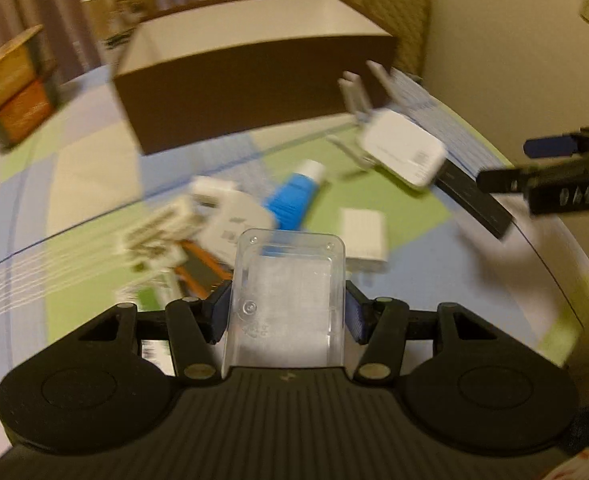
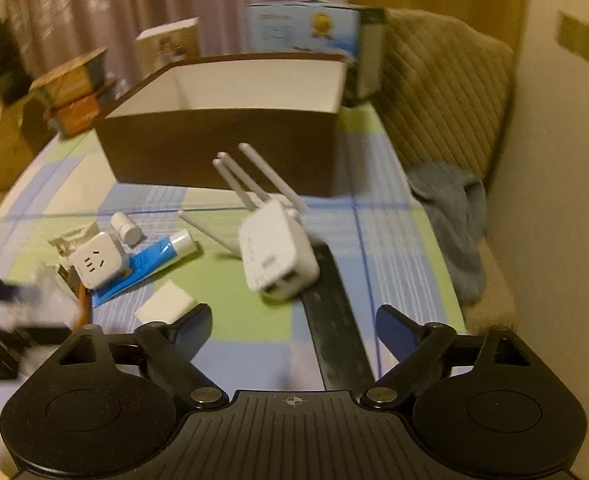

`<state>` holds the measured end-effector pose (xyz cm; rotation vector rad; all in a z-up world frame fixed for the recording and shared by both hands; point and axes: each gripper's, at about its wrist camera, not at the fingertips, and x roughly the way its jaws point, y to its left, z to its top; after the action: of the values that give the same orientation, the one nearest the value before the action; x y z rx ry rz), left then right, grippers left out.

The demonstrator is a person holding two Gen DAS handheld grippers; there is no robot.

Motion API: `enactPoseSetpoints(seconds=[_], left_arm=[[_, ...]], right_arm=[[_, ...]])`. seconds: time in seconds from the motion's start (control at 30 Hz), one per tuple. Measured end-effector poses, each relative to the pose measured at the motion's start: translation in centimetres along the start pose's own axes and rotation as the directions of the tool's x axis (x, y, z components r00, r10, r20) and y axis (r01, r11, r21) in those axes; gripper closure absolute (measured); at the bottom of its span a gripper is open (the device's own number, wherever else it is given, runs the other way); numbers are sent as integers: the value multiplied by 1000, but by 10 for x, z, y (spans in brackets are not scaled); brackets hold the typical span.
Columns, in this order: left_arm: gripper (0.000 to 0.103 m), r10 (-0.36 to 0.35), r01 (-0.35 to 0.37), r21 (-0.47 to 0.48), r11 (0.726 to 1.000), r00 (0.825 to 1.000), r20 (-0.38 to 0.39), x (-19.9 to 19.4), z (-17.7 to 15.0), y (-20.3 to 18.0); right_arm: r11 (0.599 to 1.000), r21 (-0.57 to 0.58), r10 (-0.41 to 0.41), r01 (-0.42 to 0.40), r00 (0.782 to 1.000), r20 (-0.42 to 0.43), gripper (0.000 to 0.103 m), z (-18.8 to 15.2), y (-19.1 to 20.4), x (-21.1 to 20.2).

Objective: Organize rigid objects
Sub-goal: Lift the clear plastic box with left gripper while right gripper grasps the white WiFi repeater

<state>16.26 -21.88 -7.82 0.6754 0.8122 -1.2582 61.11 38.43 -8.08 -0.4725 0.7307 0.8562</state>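
Left gripper: clamped on a clear plastic case, raised above the checked tablecloth.
Right gripper: jaws wide apart, nothing between them; below lies a black ruler.
Brown box: open-topped, at the far side of the table.
White router: antennas up, resting on the ruler's far end.
Blue tube: beside a white socket cube.

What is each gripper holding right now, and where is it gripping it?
The left gripper holds a clear plastic case, pads clamped on its two long sides near the lower end. The right gripper holds nothing; its jaws stand open.
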Motion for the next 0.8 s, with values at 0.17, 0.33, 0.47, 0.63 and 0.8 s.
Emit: enactPoseSetpoints(seconds=[0.17,0.33,0.47,0.63,0.8], left_arm=[[51,27,-27,-52,998,1000,-5,1,3,42],[51,-65,68,82,994,997,-30,10,3,85],[51,-45,46,40,998,998,-40,16,7,113],[51,-40,41,33,999,998,-52,19,8,129],[51,-68,72,56,996,996,-61,25,12,128]], right_arm=[[990,-130,-49,51,999,19,20,13,24,38],[972,-214,-99,97,995,1,21,22,37,80],[944,-301,-153,137,988,-33,28,22,46,111],[920,-340,-234,196,969,-76,41,19,50,137],[912,-346,-267,219,959,-97,46,18,47,147]])
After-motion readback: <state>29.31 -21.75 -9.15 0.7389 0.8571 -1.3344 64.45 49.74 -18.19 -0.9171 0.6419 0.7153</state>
